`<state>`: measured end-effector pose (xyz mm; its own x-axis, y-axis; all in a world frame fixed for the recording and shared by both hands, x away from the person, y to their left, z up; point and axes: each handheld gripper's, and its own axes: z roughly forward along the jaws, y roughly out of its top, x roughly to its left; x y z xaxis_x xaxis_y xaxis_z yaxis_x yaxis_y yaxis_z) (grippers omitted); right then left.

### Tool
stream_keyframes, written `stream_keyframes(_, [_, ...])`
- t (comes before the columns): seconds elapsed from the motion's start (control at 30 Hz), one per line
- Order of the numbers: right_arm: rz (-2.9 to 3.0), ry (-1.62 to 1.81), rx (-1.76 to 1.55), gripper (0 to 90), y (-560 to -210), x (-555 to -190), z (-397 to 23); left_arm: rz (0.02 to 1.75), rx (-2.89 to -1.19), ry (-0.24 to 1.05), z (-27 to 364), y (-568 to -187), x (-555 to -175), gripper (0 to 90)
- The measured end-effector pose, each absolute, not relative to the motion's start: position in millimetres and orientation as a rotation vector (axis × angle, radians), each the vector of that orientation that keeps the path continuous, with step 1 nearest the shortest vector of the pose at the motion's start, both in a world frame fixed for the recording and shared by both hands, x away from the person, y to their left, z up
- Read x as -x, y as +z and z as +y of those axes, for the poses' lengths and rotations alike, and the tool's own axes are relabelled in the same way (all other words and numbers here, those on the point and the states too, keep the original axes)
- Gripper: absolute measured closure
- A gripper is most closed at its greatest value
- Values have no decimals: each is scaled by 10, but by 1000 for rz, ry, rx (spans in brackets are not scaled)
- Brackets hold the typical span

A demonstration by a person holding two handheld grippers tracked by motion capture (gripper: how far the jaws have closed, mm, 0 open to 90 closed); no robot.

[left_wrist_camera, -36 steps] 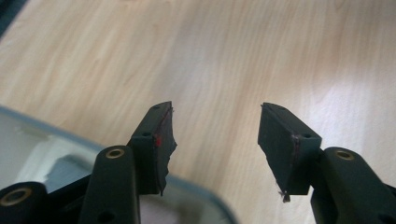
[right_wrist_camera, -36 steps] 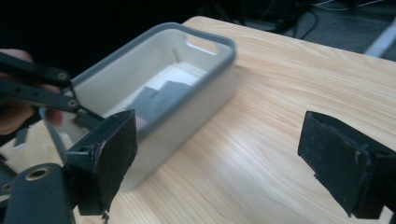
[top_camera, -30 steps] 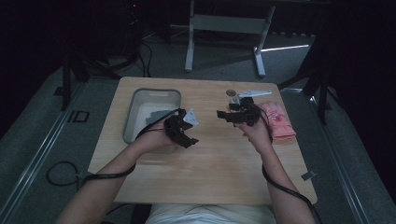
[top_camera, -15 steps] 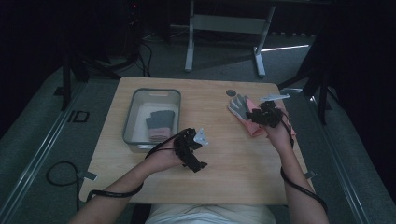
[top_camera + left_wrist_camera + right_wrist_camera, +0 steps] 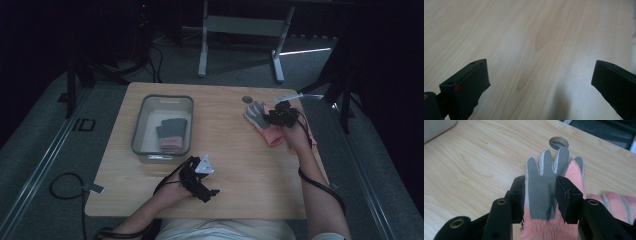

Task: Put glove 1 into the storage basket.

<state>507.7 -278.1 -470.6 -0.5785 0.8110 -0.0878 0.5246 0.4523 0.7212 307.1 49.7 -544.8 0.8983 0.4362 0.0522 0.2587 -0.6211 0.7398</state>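
- Gripping a grey and pink fabric glove [image 5: 541,195], the right gripper [image 5: 540,197] has its two black jaws pressed against the sides of the palm part; these jaws have just been closing, and now the glove sits between them.
- In the high view this same glove [image 5: 260,120] is at the right side of the light wooden table [image 5: 235,155], near its far edge, with the grey fingers pointing away from the person.
- A second pink and grey glove [image 5: 621,202] lies just beside the held one, on the table.
- A small round hole [image 5: 559,142] in the tabletop is just beyond the fingertips of the held glove.
- The left gripper [image 5: 202,182] is low over the near part of the table, well apart from the right gripper.
- Its jaws have just been opening; they stand wide apart now, and only bare wood is between them [image 5: 539,75].
- A clear plastic rectangular tray [image 5: 145,120] stands on the left half of the table, and one more grey and pink glove [image 5: 171,134] lies inside it.
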Motion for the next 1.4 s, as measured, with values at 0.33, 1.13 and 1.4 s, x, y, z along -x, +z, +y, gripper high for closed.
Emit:
stream_keyframes(0.33, [2338,830,-1122,646,-4944,-5317,-2644,533,-2172,274,567,-5595,-2982,11])
stream_keyframes(1.13, [2246,728,-1322,871,-5119,-5359,-2591,501,-2176,369,546,-5688,-2949,12])
stream_keyframes(1.4, [2097,1013,-1331,873,-4462,-4735,-2424,494,-2168,363,532,-5694,-2948,12])
